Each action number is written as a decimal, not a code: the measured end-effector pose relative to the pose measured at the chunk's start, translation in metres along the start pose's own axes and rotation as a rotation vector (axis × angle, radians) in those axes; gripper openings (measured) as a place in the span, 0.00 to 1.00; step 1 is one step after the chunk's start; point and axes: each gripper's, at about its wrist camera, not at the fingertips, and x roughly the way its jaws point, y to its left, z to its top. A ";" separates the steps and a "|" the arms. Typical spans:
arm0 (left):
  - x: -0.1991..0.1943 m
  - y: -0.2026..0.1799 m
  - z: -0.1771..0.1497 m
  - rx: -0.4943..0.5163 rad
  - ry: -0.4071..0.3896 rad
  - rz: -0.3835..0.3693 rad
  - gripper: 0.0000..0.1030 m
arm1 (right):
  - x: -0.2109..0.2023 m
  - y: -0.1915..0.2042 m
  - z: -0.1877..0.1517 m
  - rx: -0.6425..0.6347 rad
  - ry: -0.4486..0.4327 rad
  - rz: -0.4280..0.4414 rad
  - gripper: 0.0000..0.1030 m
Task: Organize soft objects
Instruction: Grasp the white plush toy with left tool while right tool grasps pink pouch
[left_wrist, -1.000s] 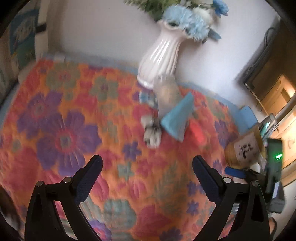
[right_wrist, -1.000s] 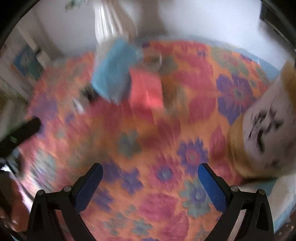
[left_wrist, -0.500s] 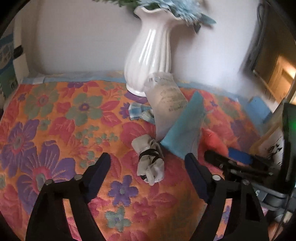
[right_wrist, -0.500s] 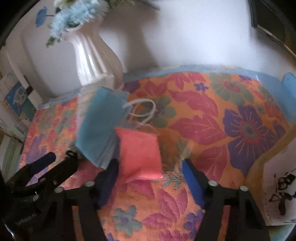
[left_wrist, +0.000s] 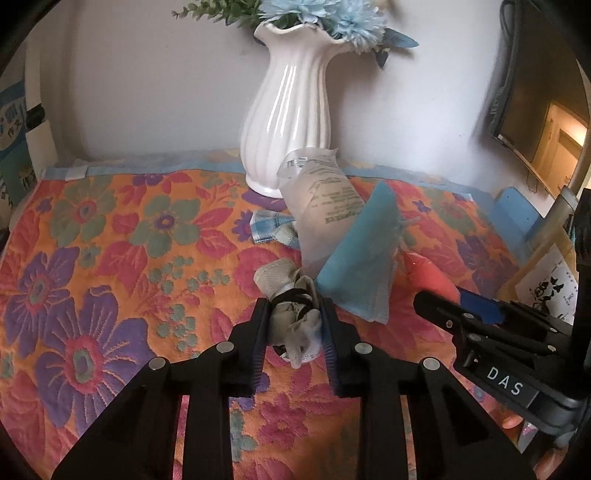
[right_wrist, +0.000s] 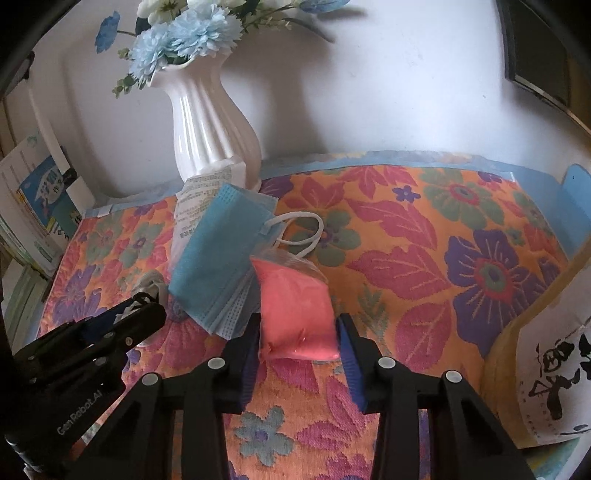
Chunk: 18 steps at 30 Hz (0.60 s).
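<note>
Gripping a bundled grey sock pair (left_wrist: 291, 314), the left hand-held gripper (left_wrist: 291, 325) has just been closing its jaws, and both pads now press on the bundle's sides where a dark band wraps it. The bundle lies on the surface, which is covered by a floral orange quilt (left_wrist: 110, 258). At about one o'clock from the socks, touching them, a stack of blue face masks (left_wrist: 358, 273) leans up against a clear packet with printed text (left_wrist: 325, 206); that packet in turn leans toward the white ribbed vase (left_wrist: 288, 110) at twelve o'clock, which holds blue flowers (left_wrist: 343, 18). A small blue-checked cloth (left_wrist: 273, 227) lies flat at the packet's nine o'clock side.

The right hand-held gripper (right_wrist: 299, 339) has likewise just been closing, and its blue pads are clamped on a pink soft packet in clear wrap (right_wrist: 295, 306), which stands between them on the quilt. From this view the masks sit at ten o'clock of the pink packet, overlapping its upper left edge, with white ear loops (right_wrist: 303, 236) trailing to twelve o'clock. The left tool shows at eight o'clock, and the socks are mostly hidden behind it. A yellow-edged item with black brush lettering (right_wrist: 546, 376) stands at three o'clock, well apart from the pink packet.
</note>
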 end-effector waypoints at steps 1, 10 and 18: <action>-0.001 -0.001 0.000 0.002 0.000 0.000 0.23 | -0.001 0.000 0.000 0.000 -0.001 0.006 0.38; -0.033 -0.011 -0.022 0.016 0.056 -0.015 0.23 | -0.031 0.007 -0.027 -0.058 0.094 0.042 0.38; -0.023 -0.013 -0.042 0.025 0.101 0.068 0.32 | -0.025 0.008 -0.042 -0.081 0.147 -0.010 0.57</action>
